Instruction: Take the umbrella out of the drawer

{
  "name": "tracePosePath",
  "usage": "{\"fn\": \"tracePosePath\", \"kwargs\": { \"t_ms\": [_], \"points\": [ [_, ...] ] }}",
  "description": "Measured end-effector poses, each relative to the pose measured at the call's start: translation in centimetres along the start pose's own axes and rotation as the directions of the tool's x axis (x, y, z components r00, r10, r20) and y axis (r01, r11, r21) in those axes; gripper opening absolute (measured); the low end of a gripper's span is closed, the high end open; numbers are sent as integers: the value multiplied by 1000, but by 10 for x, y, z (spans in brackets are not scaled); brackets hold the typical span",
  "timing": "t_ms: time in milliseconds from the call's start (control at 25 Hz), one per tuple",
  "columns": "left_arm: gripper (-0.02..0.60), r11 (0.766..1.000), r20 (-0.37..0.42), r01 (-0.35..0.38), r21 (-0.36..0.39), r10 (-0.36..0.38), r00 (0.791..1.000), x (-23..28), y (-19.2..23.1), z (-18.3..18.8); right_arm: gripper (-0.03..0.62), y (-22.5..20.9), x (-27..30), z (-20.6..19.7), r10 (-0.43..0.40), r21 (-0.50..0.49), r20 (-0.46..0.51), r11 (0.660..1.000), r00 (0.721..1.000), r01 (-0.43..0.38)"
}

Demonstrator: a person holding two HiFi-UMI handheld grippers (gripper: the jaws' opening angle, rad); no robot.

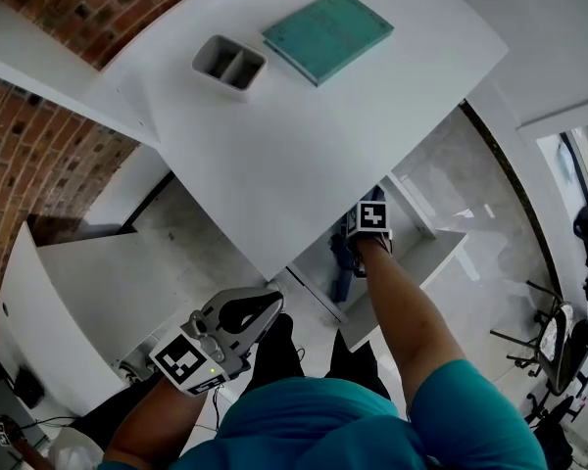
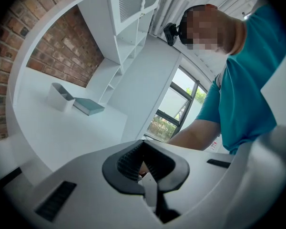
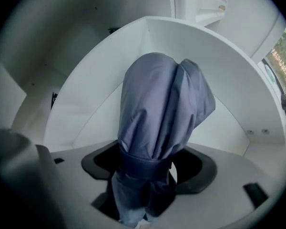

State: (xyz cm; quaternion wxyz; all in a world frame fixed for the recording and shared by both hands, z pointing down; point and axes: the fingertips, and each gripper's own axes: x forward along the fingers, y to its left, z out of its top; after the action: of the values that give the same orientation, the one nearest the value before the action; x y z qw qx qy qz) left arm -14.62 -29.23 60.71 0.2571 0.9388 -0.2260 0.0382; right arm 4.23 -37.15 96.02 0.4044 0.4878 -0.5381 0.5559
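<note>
- The umbrella (image 3: 157, 123) is folded. Its blue-grey cloth lies in soft pleats, bunched full at the far end and cinched by a darker strap.
- It sits inside the open drawer (image 3: 219, 66), with white walls around it.
- The right gripper (image 3: 150, 165) points steeply down into the drawer. Its jaws stand wide, one on each side of the umbrella at the strap, and dark gaps show between pads and cloth — so there is no clamp on it.
- The left gripper (image 1: 265, 311) hangs low, clear of the drawer, with its jaws drawn together on nothing.
- Only the head view shows the layout. The drawer juts out from under the edge of the white desk (image 1: 304, 135), and the umbrella is just a dark strip below the right gripper's marker cube.
- The head view also shows a grey tray (image 1: 228, 65) and a teal book (image 1: 326, 33) lying side by side on the desk, well apart from the drawer.
- Only the right gripper view gives the cloth's folds, the strap and the drawer's inside.
- Only the left gripper view shows the person in a teal shirt (image 2: 248, 94) leaning over — one bare arm stretched down, a window behind.
</note>
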Motion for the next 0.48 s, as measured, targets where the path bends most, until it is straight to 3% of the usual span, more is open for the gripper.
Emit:
{"fn": "tracePosePath", "kwargs": {
  "t_ms": [200,480],
  "points": [
    [14,998,16,-10,-61,11,1000,-5,5,-7,302,-1,2,3,-36,-32,32,999,999,37],
    [15,998,24,-15,-61,16,1000,-16,-3,-10,273,-8,-4,1,52,30,86,998,995,-55]
  ]
}}
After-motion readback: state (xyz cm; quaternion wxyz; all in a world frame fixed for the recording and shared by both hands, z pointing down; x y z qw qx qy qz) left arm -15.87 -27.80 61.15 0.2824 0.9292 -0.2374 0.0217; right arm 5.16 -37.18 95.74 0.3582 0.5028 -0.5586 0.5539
